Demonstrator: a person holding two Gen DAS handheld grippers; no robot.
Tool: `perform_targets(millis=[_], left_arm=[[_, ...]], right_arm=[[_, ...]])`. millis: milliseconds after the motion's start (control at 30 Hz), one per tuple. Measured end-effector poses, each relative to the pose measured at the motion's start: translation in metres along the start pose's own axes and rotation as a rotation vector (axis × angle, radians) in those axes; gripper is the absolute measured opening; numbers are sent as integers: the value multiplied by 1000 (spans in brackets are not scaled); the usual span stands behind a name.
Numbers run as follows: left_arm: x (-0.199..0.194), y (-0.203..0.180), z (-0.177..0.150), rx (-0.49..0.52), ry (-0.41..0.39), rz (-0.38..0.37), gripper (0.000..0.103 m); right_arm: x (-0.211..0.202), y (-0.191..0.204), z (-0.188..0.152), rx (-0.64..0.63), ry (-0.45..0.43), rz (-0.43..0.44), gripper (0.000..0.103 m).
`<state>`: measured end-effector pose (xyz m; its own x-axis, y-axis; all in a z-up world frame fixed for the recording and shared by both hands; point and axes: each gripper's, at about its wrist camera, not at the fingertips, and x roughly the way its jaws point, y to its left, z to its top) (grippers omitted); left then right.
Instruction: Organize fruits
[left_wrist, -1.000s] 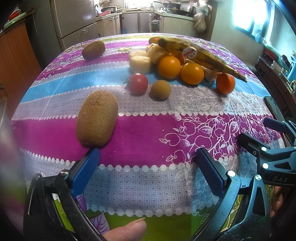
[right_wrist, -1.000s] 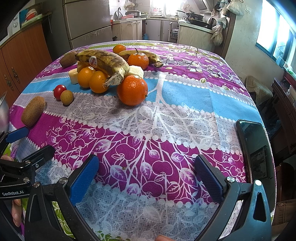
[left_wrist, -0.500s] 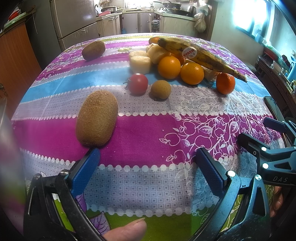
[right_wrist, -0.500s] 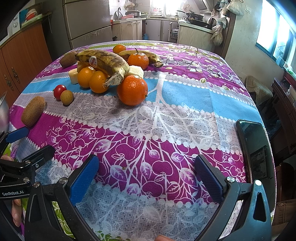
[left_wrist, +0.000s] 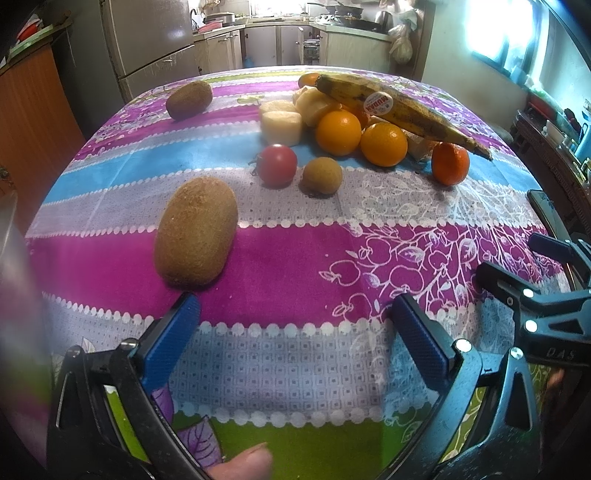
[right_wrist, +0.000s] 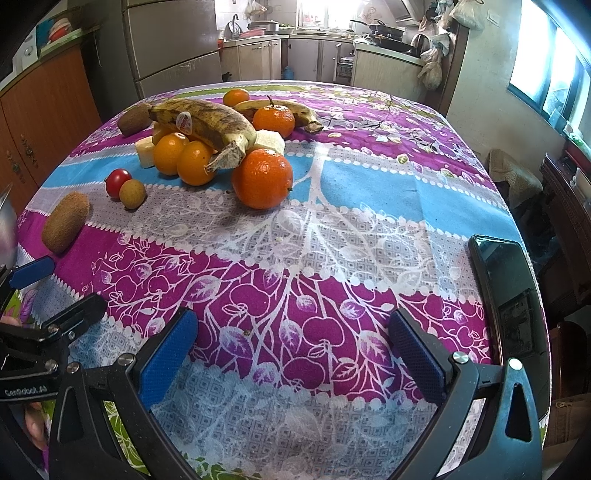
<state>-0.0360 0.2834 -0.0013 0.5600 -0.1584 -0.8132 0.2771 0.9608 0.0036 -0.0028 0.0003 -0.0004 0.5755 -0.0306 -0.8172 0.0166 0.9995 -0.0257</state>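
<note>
While nothing is held yet, both tools idle low at the table's near edge.
left gripper (left_wrist: 291, 332): spread wide, empty
right gripper (right_wrist: 291, 341): spread wide, empty
near kiwi (left_wrist: 195, 230): just ahead of left blue finger (left_wrist: 171, 341), likely first pick
fruit pile (right_wrist: 218, 147): well ahead-left of right gripper, banana (right_wrist: 203, 120) resting on oranges
phone (right_wrist: 509, 295): right of right gripper

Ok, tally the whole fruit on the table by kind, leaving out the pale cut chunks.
Kiwis: 2
Bananas: 2
Oranges: 5
Cherry tomato: 1
Small brown round fruit: 1
Total: 11
</note>
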Motion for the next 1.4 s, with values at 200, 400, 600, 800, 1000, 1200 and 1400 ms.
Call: perform_targets(millis=[200, 400, 600, 800, 1000, 1200, 1400], left_arm=[[-11, 9, -11, 31, 1, -22, 103], [-20, 15, -23, 44, 2, -29, 103], [-28, 19, -33, 71, 3, -53, 103], [-27, 24, -33, 105, 1, -87, 103], [-29, 25, -33, 104, -5, -105, 103], [-29, 26, -33, 99, -7, -112, 103], [-29, 25, -33, 101, -5, -109, 103]], right_arm=[[0, 0, -1, 0, 0, 0, 103], [-1, 0, -1, 0, -1, 0, 103], [-1, 0, -1, 1, -1, 0, 103], [-1, 0, 0, 0, -1, 0, 103], [-1, 0, 0, 0, 0, -1, 103], [-2, -1, -1, -2, 0, 0, 103], [-2, 0, -1, -2, 0, 0, 103]])
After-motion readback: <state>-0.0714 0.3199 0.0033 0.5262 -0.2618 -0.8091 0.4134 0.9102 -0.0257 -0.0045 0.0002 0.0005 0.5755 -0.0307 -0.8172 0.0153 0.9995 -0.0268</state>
